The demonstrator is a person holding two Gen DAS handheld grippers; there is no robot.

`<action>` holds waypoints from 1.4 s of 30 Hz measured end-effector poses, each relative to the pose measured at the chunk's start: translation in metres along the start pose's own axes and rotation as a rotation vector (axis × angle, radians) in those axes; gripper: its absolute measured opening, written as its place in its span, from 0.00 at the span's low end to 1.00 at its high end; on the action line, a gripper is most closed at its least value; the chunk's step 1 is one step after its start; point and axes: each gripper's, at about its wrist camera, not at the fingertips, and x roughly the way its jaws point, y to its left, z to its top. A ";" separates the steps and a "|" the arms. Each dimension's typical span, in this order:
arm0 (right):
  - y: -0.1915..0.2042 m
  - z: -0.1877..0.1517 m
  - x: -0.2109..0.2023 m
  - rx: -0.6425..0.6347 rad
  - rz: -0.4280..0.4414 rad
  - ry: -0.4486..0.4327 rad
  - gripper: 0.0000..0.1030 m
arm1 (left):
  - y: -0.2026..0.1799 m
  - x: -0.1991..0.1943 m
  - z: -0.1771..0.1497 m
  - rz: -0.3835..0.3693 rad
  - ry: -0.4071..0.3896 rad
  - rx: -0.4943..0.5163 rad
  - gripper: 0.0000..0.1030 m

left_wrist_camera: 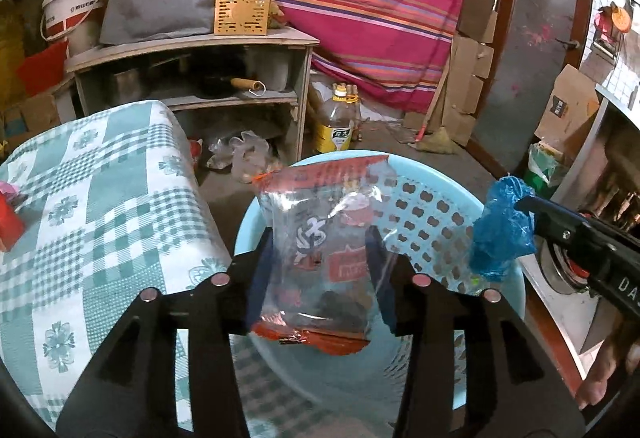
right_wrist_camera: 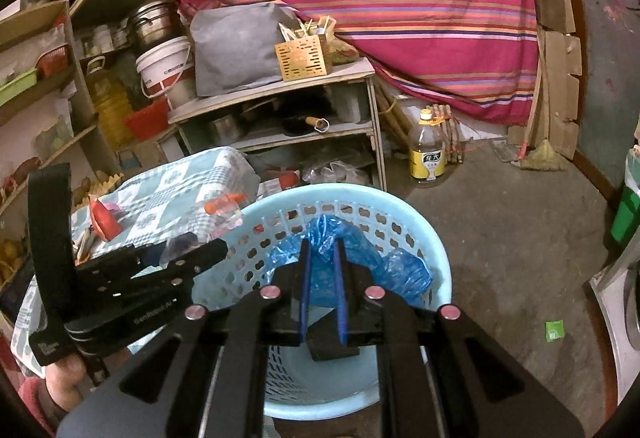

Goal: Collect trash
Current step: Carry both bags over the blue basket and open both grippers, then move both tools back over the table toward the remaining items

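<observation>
Snack wrapper point(left_wrist_camera: 320, 258), seemingly loose, above basket point(left_wrist_camera: 424, 214)

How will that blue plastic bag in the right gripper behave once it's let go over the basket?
The blue plastic bag looks thin and crumpled, so probably floppy and very light. Pinched in the right gripper, it sags around the pads, so it may cling or drift rather than drop cleanly into the light blue basket.

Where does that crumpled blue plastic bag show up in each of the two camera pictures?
Left wrist view: blue plastic bag at right, hanging from the right gripper.
Right wrist view: centre, bag pinched between the fingers.
Shared landmark: the light-blue basket beneath it.
</observation>
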 end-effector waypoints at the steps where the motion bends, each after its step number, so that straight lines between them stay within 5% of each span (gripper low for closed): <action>1: -0.001 0.000 0.000 -0.002 0.000 0.000 0.10 | 0.000 0.001 0.000 -0.004 0.004 0.004 0.48; 12: 0.002 0.002 0.007 -0.009 -0.012 0.007 0.11 | 0.017 -0.028 0.002 0.105 -0.069 0.005 0.76; 16: 0.013 0.003 0.012 -0.025 -0.034 0.018 0.14 | 0.044 -0.046 0.003 0.161 -0.087 -0.025 0.78; 19: 0.022 0.002 0.017 -0.030 -0.066 0.024 0.57 | 0.063 -0.061 0.004 0.202 -0.099 -0.046 0.82; 30: 0.050 0.004 0.011 -0.013 -0.170 -0.004 0.79 | 0.151 -0.123 -0.010 0.353 -0.126 -0.133 0.89; 42: 0.159 0.000 0.020 -0.131 -0.074 -0.038 0.88 | 0.244 -0.192 -0.040 0.516 -0.148 -0.232 0.92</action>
